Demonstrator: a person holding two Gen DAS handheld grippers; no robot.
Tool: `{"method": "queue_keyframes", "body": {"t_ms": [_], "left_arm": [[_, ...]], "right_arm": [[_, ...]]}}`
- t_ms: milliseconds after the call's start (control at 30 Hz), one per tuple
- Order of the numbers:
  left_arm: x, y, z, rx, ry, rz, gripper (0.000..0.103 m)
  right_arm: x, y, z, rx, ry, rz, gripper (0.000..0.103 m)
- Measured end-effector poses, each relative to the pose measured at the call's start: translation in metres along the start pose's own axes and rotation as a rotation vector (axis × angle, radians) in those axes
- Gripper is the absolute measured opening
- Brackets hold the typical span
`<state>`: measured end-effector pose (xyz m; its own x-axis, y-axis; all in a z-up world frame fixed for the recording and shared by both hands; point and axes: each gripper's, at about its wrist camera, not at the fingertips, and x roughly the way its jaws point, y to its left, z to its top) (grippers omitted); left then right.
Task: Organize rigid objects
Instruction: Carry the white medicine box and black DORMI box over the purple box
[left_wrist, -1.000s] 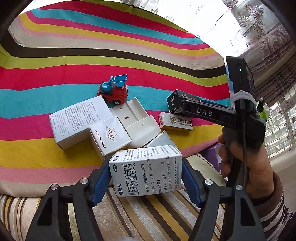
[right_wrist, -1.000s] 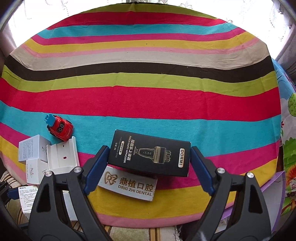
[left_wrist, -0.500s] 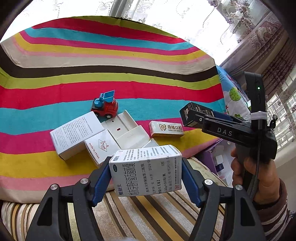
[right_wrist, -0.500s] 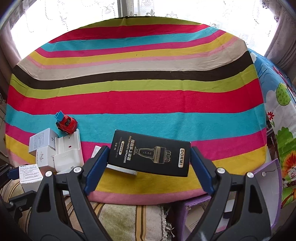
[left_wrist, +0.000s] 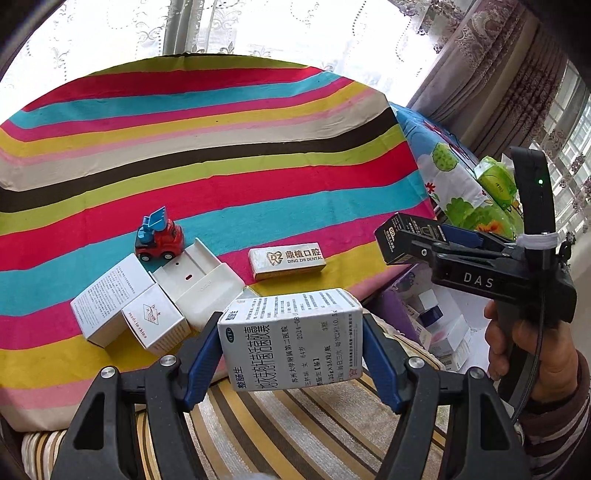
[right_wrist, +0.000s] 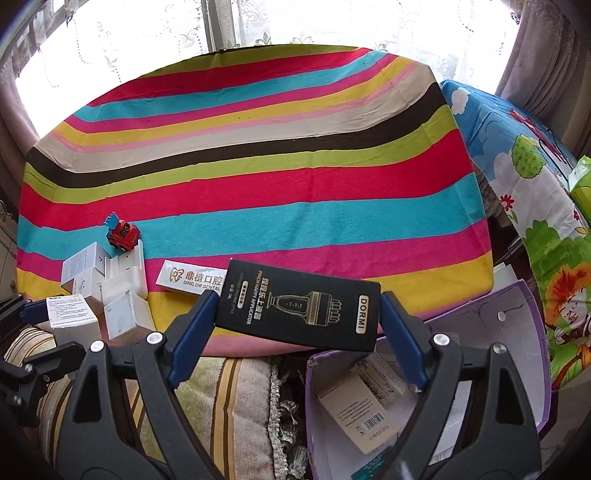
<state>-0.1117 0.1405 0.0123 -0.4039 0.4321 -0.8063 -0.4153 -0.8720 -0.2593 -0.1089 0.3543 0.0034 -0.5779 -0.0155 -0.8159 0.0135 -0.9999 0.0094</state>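
Note:
My left gripper (left_wrist: 290, 354) is shut on a white medicine box (left_wrist: 291, 338) and holds it above the near edge of the striped table (left_wrist: 221, 177). My right gripper (right_wrist: 297, 332) is shut on a black DORMI box (right_wrist: 299, 304) and holds it over the rim of a purple storage box (right_wrist: 517, 332); it also shows at the right of the left wrist view (left_wrist: 417, 240). On the table lie a Ding Zhi Dental box (left_wrist: 287, 257), a red toy truck (left_wrist: 159, 238), a white plastic holder (left_wrist: 199, 277) and two white cartons (left_wrist: 110, 299).
The purple box holds several small cartons (right_wrist: 369, 406) and sits below the table's right front corner. A striped cushion (left_wrist: 295, 435) lies under both grippers. A cartoon-print cloth (right_wrist: 535, 206) covers furniture at the right. Curtains and a window are behind the table.
Both grippers have pulled back and up from the table with their boxes. The right gripper has moved right, from above the Dental box to over the purple box.

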Motion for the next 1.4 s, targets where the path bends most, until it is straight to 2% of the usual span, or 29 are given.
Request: {"method": "queue_keyframes", "body": {"t_ms": [700,1167,1400], "left_arm": [[0.03,-0.095,0.011,0.253,0.049,-0.031,0.072],[0.048,-0.179,0.004,0.449,0.089,-0.094,0.072],[0.051,-0.219,-0.008,0.553,0.097,-0.152,0.072]], "right_arm": [[-0.033,-0.109,-0.051,0.174,0.037,-0.1,0.088],[-0.045,-0.175,-0.079,0.261,0.056,-0.183,0.088],[-0.054,-0.203,-0.088,0.316,0.047,-0.218,0.089]]}}
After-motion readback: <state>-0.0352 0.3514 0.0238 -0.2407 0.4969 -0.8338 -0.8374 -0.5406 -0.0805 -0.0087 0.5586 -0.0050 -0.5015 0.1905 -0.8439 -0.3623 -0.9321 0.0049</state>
